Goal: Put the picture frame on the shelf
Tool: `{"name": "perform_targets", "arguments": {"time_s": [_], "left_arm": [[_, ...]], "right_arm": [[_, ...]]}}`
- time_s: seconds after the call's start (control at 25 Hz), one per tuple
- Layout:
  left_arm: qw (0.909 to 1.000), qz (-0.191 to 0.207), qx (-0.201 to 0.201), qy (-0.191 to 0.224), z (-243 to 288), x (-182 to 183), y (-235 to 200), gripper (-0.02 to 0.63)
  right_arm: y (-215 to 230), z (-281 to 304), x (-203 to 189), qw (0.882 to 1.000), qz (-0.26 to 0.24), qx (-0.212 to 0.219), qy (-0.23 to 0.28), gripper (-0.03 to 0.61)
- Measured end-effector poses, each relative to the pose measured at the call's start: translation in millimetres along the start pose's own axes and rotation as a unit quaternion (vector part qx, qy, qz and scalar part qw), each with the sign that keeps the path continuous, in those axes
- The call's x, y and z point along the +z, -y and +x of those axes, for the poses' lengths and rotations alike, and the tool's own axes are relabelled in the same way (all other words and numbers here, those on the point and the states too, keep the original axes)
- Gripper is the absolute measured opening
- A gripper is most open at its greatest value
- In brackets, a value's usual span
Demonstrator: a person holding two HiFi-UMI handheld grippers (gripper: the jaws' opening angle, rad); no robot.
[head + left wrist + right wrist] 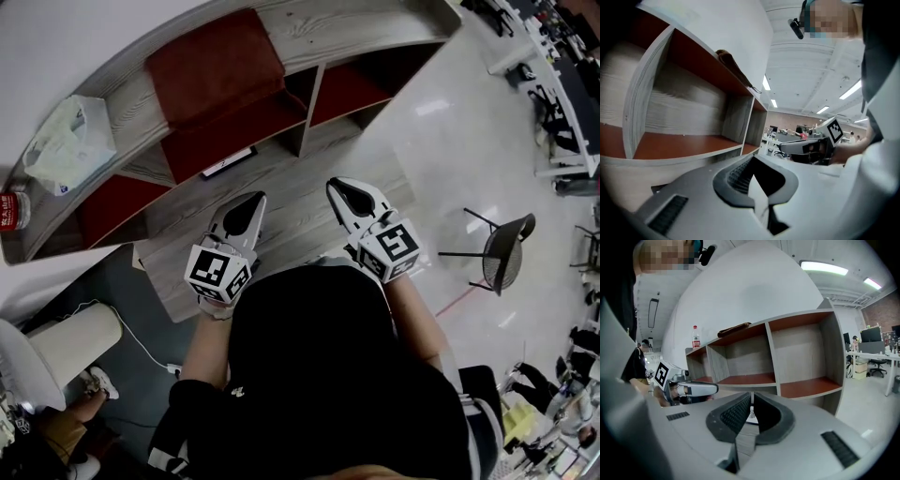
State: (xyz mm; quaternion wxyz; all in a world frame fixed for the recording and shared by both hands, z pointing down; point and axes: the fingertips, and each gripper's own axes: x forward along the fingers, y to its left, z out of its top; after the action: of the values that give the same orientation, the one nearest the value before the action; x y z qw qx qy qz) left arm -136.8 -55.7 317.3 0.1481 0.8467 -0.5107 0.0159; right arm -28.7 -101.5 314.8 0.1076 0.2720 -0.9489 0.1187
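"Two grippers: how do their jaws stand?"

"The left gripper [251, 206] and right gripper [342, 194] are both pressed together on nothing, side by side above the grey board [300, 220]."

"And the picture frame [230, 161]?"

"Lying flat at the mouth of the middle compartment of the shelf [366, 28], beyond the left gripper, touched by neither."

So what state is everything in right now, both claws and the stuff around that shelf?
left claw: shut, empty.
right claw: shut, empty.
picture frame: lying flat on the shelf, not held.
bottle: upright on the shelf top, capped.
plastic bag: crumpled on the shelf top.
chair: upright, unoccupied.
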Motion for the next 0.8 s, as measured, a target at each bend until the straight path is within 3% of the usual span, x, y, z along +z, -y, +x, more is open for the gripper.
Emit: {"name": "perform_targets", "arguments": {"time_s": [0.16,0.44,0.8], "left_arm": [[0.9998,0.01,-0.014,0.005,-6.5,3.9,4.2,0.009],[0.999,-0.033,-0.031,-0.005,-14.3,-4.8,1.4,0.009],[0.9988,-0.047,-0.012,-0.006,-25.0,-6.0,-6.6,0.008]], "right_arm": [[-3.1,-4.7,5.5,1.0,-0.004,-0.001,0.008,0.011],[-15.6,-2.6,4.3,1.0,-0.012,0.004,0.01,0.011],[-31.3,3.4,-4.0,1.0,-0.01,0.014,-0.006,0.011]]}}
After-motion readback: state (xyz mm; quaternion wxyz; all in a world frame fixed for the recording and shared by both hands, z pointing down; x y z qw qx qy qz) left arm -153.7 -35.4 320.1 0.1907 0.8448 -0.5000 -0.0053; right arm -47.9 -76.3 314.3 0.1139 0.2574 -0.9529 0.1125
